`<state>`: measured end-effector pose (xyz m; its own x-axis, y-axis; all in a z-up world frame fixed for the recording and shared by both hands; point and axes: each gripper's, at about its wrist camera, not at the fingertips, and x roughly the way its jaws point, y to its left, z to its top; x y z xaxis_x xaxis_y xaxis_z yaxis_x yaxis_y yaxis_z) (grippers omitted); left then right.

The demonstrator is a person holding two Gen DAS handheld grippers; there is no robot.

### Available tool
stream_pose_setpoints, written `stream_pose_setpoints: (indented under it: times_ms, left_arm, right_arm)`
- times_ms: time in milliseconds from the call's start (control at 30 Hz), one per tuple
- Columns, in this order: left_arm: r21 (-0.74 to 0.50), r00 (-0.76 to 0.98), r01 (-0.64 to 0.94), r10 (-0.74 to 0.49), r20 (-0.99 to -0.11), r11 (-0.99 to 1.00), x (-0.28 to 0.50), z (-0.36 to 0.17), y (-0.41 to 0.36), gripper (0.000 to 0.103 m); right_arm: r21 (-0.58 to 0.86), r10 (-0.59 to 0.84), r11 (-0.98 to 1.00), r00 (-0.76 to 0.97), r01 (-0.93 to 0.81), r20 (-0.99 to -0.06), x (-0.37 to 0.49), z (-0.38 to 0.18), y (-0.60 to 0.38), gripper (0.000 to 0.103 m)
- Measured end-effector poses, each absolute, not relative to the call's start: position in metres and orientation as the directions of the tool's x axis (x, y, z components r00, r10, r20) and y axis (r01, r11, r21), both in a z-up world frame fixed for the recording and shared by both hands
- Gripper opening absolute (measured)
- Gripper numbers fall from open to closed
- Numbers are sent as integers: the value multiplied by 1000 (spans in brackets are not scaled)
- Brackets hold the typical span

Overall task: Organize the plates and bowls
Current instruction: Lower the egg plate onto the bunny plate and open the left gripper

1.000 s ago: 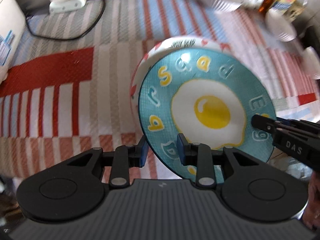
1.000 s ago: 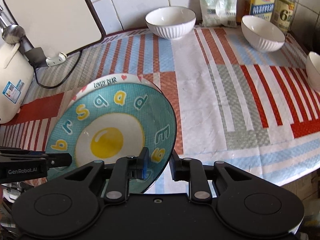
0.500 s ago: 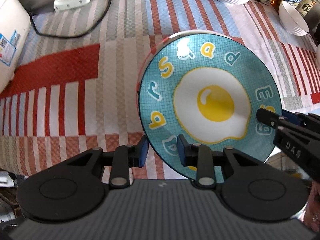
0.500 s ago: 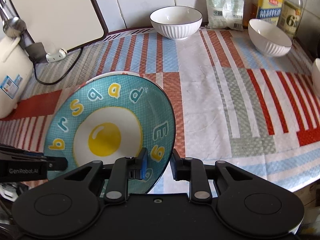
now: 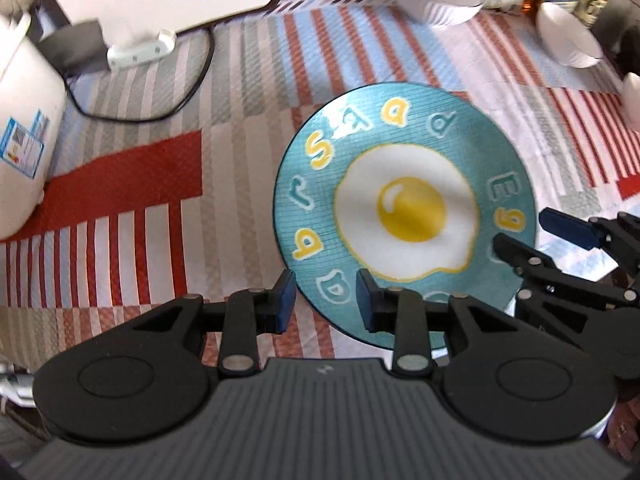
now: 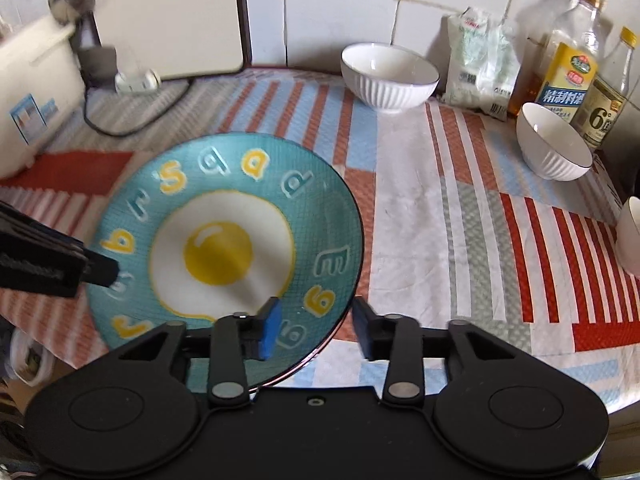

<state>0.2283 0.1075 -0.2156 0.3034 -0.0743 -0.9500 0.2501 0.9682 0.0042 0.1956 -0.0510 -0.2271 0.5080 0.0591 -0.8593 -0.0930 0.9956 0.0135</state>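
A teal plate [image 5: 404,168] [image 6: 224,200] printed with a fried egg and letters lies flat on the striped cloth. My left gripper [image 5: 325,304] holds its near-left rim, one pad outside and one on the plate's face. Its jaws are opening, though the pads look to be touching the rim. My right gripper [image 6: 316,320] straddles the near-right rim with its jaws opening, and the outer pad [image 6: 362,324] stands off the rim. Three white ribbed bowls [image 6: 390,76] [image 6: 554,144] [image 6: 632,236] stand at the back and right.
A white rice cooker [image 6: 28,116] and its black cord [image 5: 168,108] are at the left. A white board [image 6: 168,16] leans on the tiled wall. Bottles [image 6: 568,80] and a bag [image 6: 480,64] stand at the back right. The table's front edge [image 6: 520,364] runs close below the plate.
The plate has tipped down from a tilt to lie flat, hiding the white plate's rim behind it. My right jaws have spread apart off the rim.
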Motion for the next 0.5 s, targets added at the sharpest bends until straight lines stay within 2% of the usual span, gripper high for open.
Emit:
stream_pose_setpoints:
  times_ms: [100,167,233,333,500]
  left_arm:
    - [3,328,285,-95,-940,958,218,-203,105,33]
    - [3,344,309,-109,-933,951,212,-194,105,35]
    - [3,351,331,-120,-928,944,206,-186,106,39]
    - [-2,359,360,-141,-922,933,198,-172,106,41]
    - [1,390,415,-177,-904,910,184,-149,106,45]
  right_arm:
    - [33,81,995,550,-97,-831,185,-209,-51,57]
    - [23,81,994,577,-107,-813,176,-196,-50,68]
    - [11,80,993,589,-119,-804,168,-186,-49,71]
    - [14,95,989,566,-145,-819,160,-180,-52,73]
    - [45,86,995,568,-86,-818,145,-169,-67,73]
